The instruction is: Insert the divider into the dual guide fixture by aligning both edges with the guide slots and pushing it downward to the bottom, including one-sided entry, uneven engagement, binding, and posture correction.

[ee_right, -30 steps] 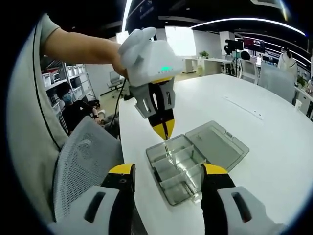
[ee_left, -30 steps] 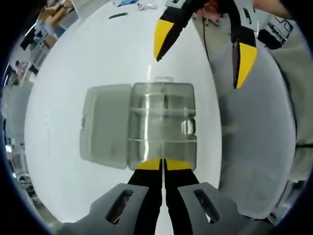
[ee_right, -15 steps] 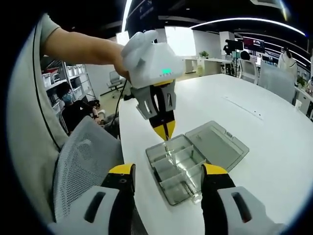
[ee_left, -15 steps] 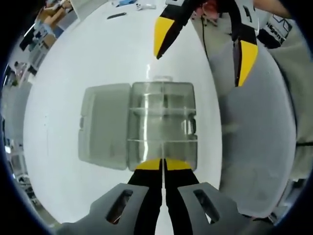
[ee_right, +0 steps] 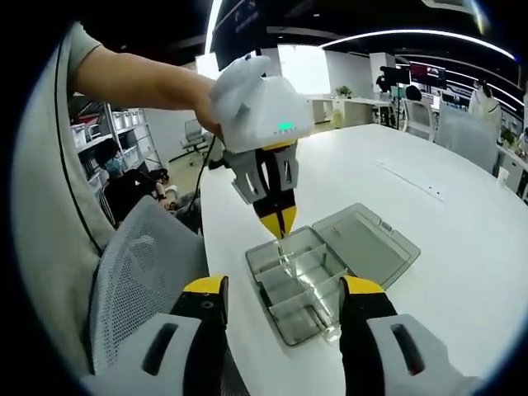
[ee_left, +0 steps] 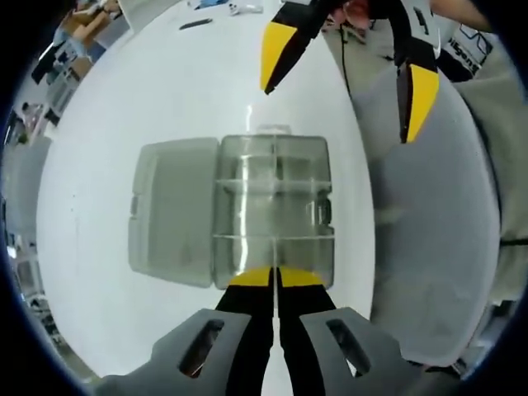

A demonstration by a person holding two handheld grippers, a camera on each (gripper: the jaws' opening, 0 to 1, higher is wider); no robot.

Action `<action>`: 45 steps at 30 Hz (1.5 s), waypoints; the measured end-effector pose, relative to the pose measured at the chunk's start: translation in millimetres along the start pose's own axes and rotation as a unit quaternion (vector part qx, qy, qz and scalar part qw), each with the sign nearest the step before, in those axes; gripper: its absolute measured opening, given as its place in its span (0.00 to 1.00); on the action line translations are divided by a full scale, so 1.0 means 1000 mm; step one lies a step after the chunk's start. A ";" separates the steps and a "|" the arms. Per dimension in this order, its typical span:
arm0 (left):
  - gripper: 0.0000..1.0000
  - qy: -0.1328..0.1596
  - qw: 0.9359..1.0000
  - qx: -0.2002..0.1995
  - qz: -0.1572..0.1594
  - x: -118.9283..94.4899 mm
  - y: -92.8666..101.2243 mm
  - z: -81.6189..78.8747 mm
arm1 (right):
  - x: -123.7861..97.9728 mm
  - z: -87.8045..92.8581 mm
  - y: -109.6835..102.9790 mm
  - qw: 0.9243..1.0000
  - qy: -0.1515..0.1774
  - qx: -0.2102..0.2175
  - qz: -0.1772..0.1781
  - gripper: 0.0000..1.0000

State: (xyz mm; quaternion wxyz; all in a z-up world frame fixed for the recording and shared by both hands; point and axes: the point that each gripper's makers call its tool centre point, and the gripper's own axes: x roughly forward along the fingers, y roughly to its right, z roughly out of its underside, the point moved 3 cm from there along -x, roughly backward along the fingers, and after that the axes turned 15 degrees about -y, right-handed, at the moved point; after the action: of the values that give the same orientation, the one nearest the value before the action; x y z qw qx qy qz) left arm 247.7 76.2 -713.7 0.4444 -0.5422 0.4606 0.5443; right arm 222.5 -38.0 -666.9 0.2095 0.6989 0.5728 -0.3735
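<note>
The left hand-held gripper [ee_right: 279,224] points its closed yellow tips down at a thin clear divider [ee_right: 285,254] in the open compartment box [ee_right: 309,280] on the white surface [ee_right: 462,247]; the right hand-held gripper [ee_right: 283,301] hangs open nearby.

Your left gripper [ee_right: 279,223] has risen a touch above the clear box [ee_right: 307,276] while staying pinched on the thin clear divider [ee_right: 282,245]; in the left gripper view the box [ee_left: 272,210] has spread slightly wider.

Bare white table [ee_right: 429,190] around the open box [ee_right: 326,268] — mesh chair [ee_right: 136,280] beside
</note>
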 end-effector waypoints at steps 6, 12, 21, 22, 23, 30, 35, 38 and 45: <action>0.00 -0.001 1.000 0.000 0.005 0.001 0.000 0.000 | 0.000 0.001 0.000 1.000 0.001 0.001 0.000 0.51; 0.00 -0.003 1.000 0.004 0.007 0.002 0.000 0.001 | -0.001 0.001 0.000 1.000 0.000 0.002 0.000 0.50; 0.00 -0.007 1.000 0.007 0.008 0.004 0.000 0.001 | -0.002 0.000 0.000 1.000 0.002 0.002 0.000 0.50; 0.00 -0.008 1.000 0.008 0.008 0.004 0.000 0.001 | -0.002 0.000 0.000 1.000 0.001 0.001 0.001 0.50; 0.00 -0.008 1.000 0.008 0.007 0.004 0.000 0.001 | -0.002 0.000 0.000 1.000 0.001 0.001 0.001 0.50; 0.00 -0.009 1.000 0.008 0.009 0.006 0.000 0.001 | -0.004 0.001 0.001 1.000 0.000 0.002 0.002 0.50; 0.00 -0.009 1.000 0.009 0.009 0.008 0.000 0.002 | -0.005 0.001 0.001 1.000 -0.001 0.001 0.002 0.50; 0.00 -0.009 1.000 0.008 0.011 0.009 -0.001 0.002 | -0.005 0.001 0.001 1.000 -0.001 0.001 0.003 0.50; 0.00 -0.010 1.000 0.011 0.012 0.012 -0.001 0.002 | -0.007 0.002 0.002 1.000 -0.001 0.003 0.004 0.50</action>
State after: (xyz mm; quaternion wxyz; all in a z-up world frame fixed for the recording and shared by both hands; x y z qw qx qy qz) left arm 247.6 78.6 -725.2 0.4482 -0.5267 0.4683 0.5500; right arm 223.5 -44.4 -663.1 0.2093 0.7012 0.5688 -0.3755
